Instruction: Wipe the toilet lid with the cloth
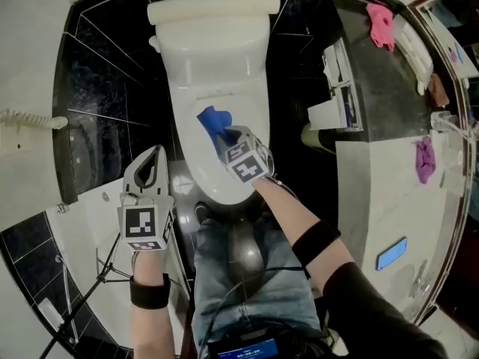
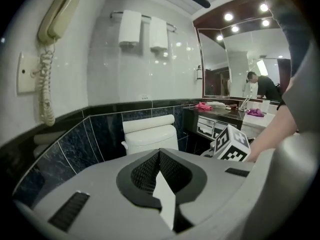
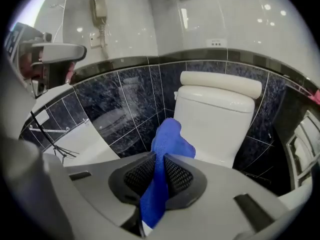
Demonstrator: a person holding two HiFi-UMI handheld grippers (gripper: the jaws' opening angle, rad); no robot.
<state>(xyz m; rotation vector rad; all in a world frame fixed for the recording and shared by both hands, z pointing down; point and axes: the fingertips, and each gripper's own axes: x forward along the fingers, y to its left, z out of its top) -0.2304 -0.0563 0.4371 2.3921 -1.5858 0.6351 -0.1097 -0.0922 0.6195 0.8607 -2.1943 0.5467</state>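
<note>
The white toilet has its lid (image 1: 213, 81) down, and its tank (image 1: 213, 10) stands against the dark tiled wall. My right gripper (image 1: 224, 137) hangs over the front half of the lid, shut on a blue cloth (image 1: 213, 122) that bunches out ahead of the jaws. In the right gripper view the cloth (image 3: 167, 141) is pinched between the dark pads, with the tank (image 3: 220, 101) beyond. My left gripper (image 1: 150, 163) sits to the left of the bowl, shut and empty. The left gripper view shows its pads (image 2: 150, 174) pressed together and the tank (image 2: 149, 134) ahead.
A dark vanity counter (image 1: 382, 81) with a pink cloth (image 1: 380, 25) stands right of the toilet, and a purple cloth (image 1: 424, 159) lies on the white ledge. A wall phone (image 2: 52, 29) hangs at left. A tripod (image 1: 90, 283) stands at lower left.
</note>
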